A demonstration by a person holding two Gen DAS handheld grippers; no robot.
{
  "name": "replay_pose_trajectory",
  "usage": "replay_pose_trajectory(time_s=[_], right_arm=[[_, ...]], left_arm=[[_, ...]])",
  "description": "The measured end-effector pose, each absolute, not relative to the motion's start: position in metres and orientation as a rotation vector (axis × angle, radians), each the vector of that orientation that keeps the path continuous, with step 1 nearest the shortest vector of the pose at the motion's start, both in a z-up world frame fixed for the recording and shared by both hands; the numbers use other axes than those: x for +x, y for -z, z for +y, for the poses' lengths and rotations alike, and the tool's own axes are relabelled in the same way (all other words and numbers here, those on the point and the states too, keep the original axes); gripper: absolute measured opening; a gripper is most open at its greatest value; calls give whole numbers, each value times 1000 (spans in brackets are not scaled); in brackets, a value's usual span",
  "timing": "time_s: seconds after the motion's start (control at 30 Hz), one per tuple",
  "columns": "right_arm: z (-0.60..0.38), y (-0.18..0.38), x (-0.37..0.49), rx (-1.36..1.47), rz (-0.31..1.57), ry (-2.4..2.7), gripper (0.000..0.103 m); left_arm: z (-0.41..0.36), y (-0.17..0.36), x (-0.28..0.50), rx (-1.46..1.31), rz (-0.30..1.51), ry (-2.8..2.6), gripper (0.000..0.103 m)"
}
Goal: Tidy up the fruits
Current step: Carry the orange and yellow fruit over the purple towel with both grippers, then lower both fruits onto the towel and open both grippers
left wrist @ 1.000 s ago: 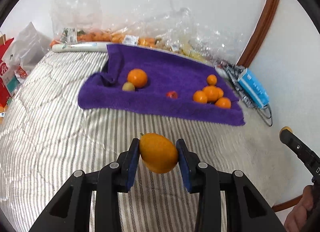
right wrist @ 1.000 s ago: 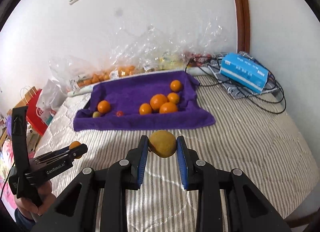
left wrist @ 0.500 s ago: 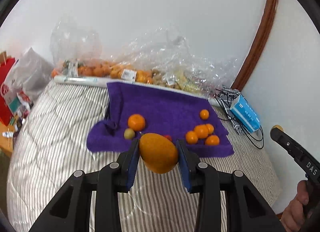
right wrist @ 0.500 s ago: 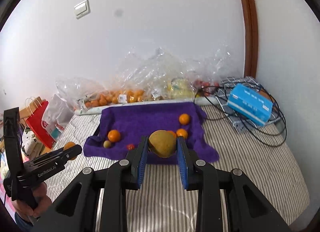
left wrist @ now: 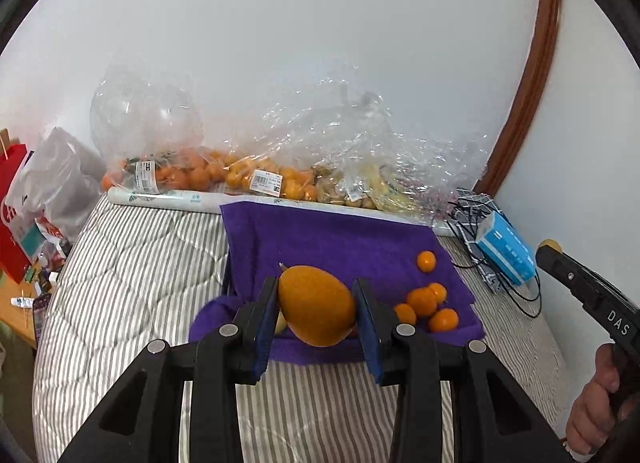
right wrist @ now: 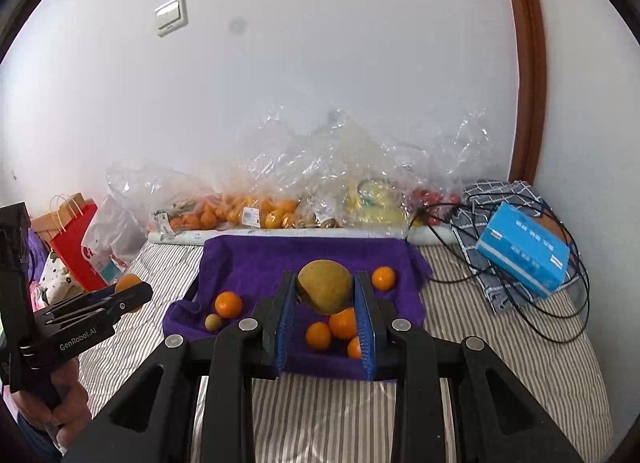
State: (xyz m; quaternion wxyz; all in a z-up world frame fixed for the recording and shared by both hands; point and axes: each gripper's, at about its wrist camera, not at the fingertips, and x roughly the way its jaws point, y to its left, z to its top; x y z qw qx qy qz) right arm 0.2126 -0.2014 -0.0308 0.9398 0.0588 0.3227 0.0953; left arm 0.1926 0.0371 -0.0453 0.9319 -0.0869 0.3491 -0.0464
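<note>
Fruit pinched in both grippers, hanging over the striped bed short of the purple towel (left wrist: 332, 239). Left gripper (left wrist: 316, 305) fingers clamping an orange mango (left wrist: 316, 305), long axis slanting across the gap. Right gripper (right wrist: 325, 291) fingers squeezing a duller yellow-brown fruit (right wrist: 325, 286). Towel lying ahead and below both; neither hand clearly nearer.

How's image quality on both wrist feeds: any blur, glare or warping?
Left wrist: sharp; fisheye bends the door frame; plastic bags glint. Right wrist: soft even light, held fruit crisp, dark corners, a faint smudge on the wall.
</note>
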Motion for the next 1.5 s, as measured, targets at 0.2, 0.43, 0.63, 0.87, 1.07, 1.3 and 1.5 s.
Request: replay_pose_trajectory(time_s=[0.2,0.43,0.63,0.87,1.07,1.3,1.5], right_arm=[[-201,38,238,105,659,-201,28],[-197,56,268,106,677,-210,28],[-195,68,295,111,680,-215,28],[-196,92,322,114,711,-210,28],[-196,125,340,125,772,-213,28],[-196,165,353,132,853,-207,28],[-195,180,358,121,890,-205,28]], left_arm=[[41,48,213,-181,716,88,35],[47,59,239,-188,738,71,35],[51,69,266,-183,758,56,35],[53,85,296,-206,791,64,35],[45,104,311,-195,828,74,35],[33,132,327,-180,891,94,35],[32,146,331,-169,924,94,35]])
